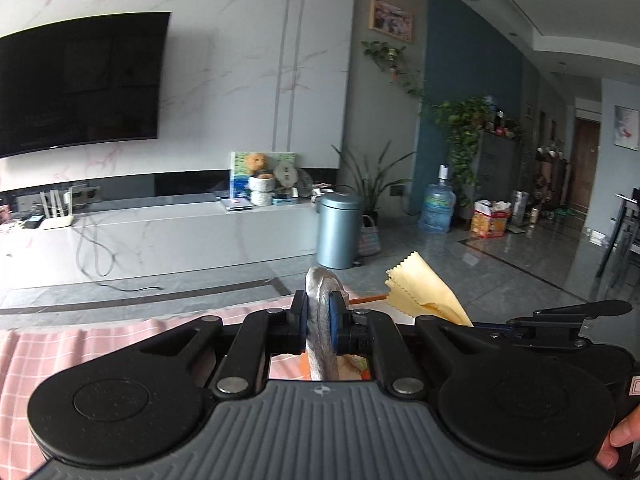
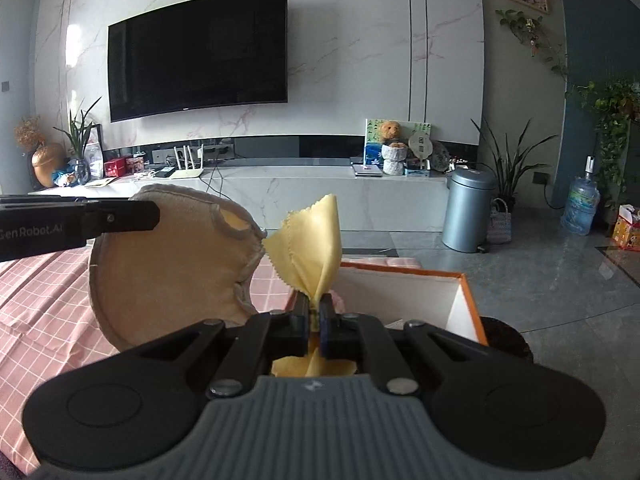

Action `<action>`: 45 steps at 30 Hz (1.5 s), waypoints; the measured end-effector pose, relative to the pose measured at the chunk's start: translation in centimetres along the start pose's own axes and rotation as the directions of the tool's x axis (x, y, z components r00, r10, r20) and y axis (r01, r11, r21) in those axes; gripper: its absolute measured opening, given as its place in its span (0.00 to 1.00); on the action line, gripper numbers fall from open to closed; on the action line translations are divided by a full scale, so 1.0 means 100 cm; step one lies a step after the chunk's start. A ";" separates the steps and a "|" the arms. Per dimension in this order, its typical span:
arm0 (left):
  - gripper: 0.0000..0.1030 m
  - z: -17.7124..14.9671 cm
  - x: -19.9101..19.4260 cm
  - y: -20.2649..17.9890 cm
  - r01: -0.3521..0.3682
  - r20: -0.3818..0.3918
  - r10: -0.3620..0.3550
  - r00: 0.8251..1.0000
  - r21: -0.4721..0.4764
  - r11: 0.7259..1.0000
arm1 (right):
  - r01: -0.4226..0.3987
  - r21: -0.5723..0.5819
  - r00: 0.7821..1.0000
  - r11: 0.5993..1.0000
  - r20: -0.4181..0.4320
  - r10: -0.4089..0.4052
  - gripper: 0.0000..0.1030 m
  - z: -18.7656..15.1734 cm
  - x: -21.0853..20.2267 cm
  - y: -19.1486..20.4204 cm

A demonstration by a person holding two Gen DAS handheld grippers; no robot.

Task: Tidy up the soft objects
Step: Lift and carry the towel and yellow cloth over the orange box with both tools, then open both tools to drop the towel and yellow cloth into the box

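Left gripper (image 1: 320,322) fingers pinch a beige round pad (image 2: 168,264); right gripper (image 2: 315,322) fingers pinch a yellow cloth (image 2: 316,240) fanning toward twelve o'clock.

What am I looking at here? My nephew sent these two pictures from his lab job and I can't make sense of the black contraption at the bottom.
Each black contraption is a hand-held two-finger gripper; a person squeezes it, with a camera looking along its fingers. One picture is from the left gripper, clamped on a beige round fabric pad. The other is from the right gripper, pinching a yellow zigzag-edged cloth. Below lie a pink checked tablecloth and an open orange-rimmed box.
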State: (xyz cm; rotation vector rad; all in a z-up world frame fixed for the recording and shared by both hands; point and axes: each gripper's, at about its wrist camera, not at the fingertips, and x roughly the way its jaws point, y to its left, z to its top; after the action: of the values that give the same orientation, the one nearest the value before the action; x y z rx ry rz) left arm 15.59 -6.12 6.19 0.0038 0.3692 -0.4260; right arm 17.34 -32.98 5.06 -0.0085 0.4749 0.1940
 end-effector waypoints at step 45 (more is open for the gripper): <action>0.44 -0.019 0.170 -0.045 -0.044 -0.223 0.052 0.973 0.041 0.998 | 0.115 -0.004 0.952 0.993 -0.284 -0.112 0.06 -0.015 0.148 -0.112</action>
State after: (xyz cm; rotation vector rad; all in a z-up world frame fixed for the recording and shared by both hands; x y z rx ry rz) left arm 27.50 -16.94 -1.20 0.0960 0.5831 -0.3856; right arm 31.66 -41.33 -3.44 -0.0521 0.7602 0.0762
